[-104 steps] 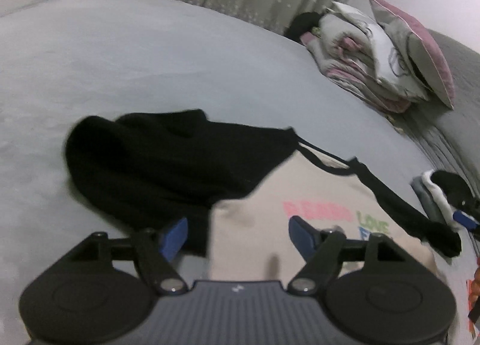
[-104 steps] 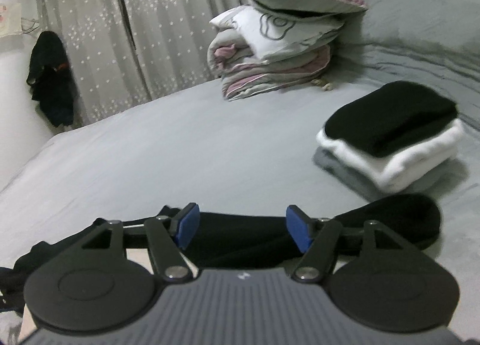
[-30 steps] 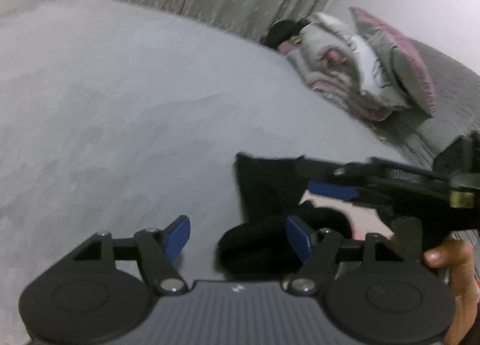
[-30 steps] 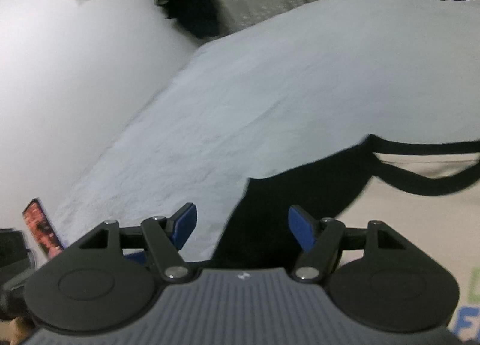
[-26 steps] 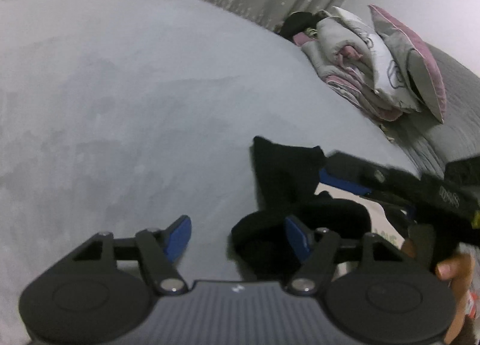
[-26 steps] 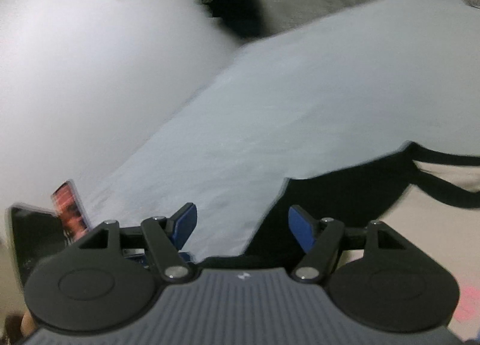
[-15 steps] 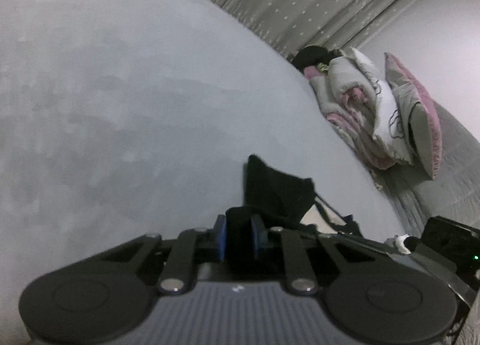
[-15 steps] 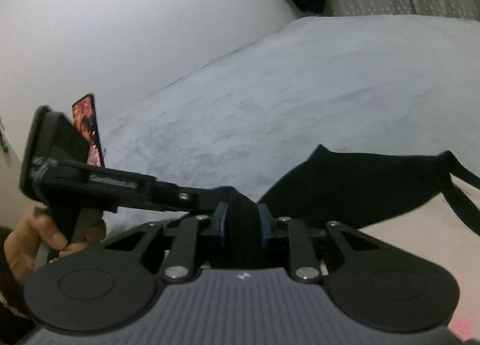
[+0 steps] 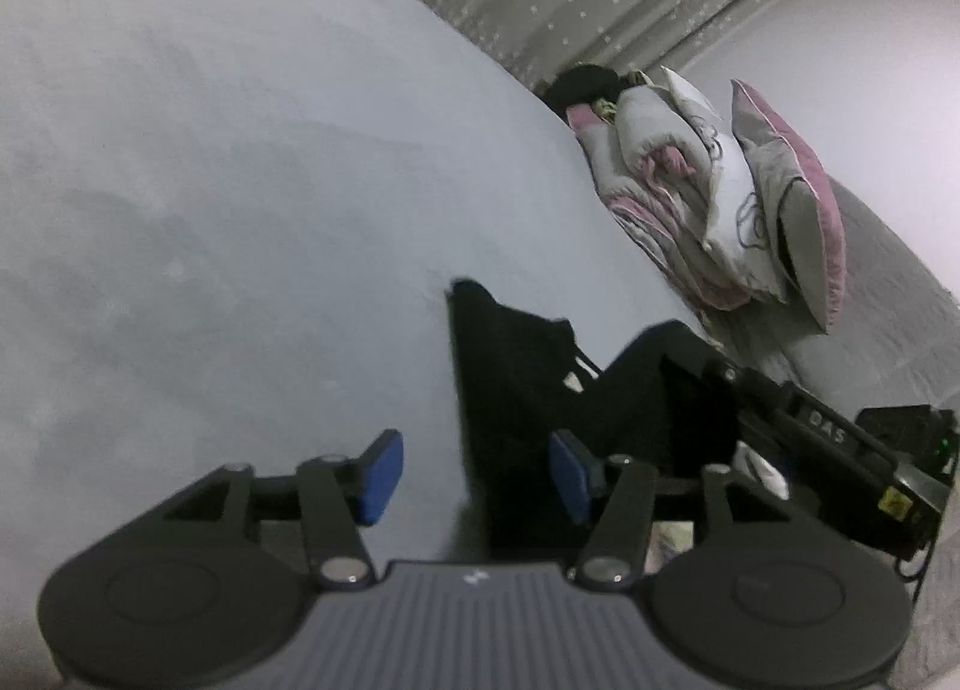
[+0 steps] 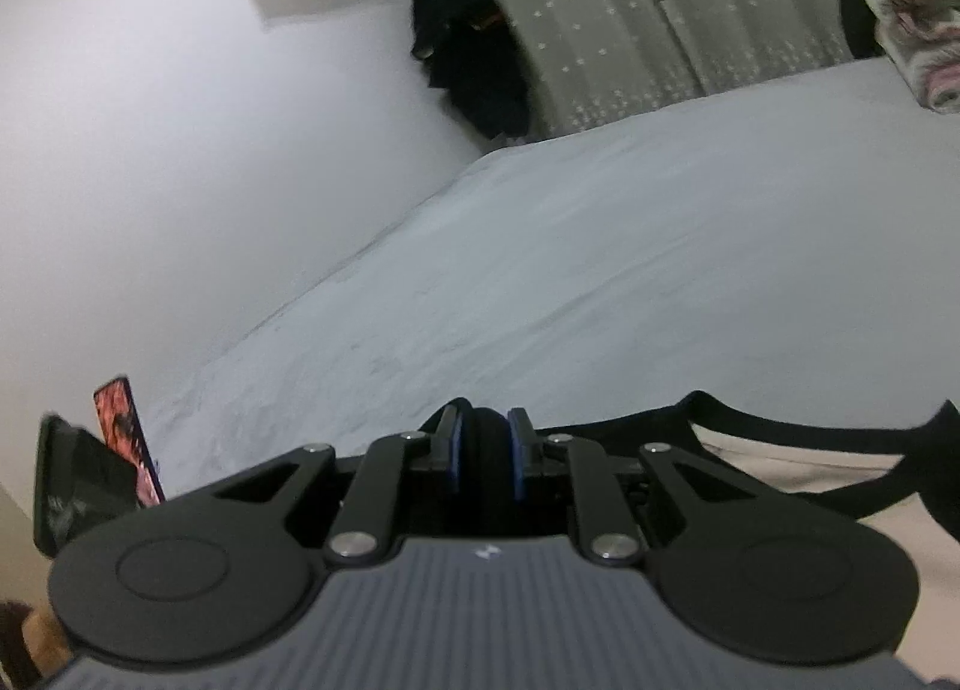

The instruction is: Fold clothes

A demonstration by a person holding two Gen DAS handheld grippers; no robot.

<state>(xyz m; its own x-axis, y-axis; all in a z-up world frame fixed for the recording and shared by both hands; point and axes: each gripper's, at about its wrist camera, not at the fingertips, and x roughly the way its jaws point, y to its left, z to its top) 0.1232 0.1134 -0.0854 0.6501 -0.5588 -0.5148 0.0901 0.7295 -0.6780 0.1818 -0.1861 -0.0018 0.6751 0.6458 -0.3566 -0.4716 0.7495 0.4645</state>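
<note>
A cream shirt with black sleeves and black neck trim lies on the grey bed. Its black sleeve runs up the middle of the left wrist view; its cream body shows at the right of the right wrist view. My left gripper is open, its right finger over the black sleeve. My right gripper is shut on a fold of black sleeve cloth. The right gripper's body shows at the right of the left wrist view.
A stack of folded bedding and a pink-edged pillow sits at the head of the bed. Grey curtains and a hanging black garment stand beyond the bed's far edge. A phone shows at the left.
My left gripper was shut on the black sleeve half a second ago and has now opened, releasing it. My right gripper stays shut on the sleeve and has lifted.
</note>
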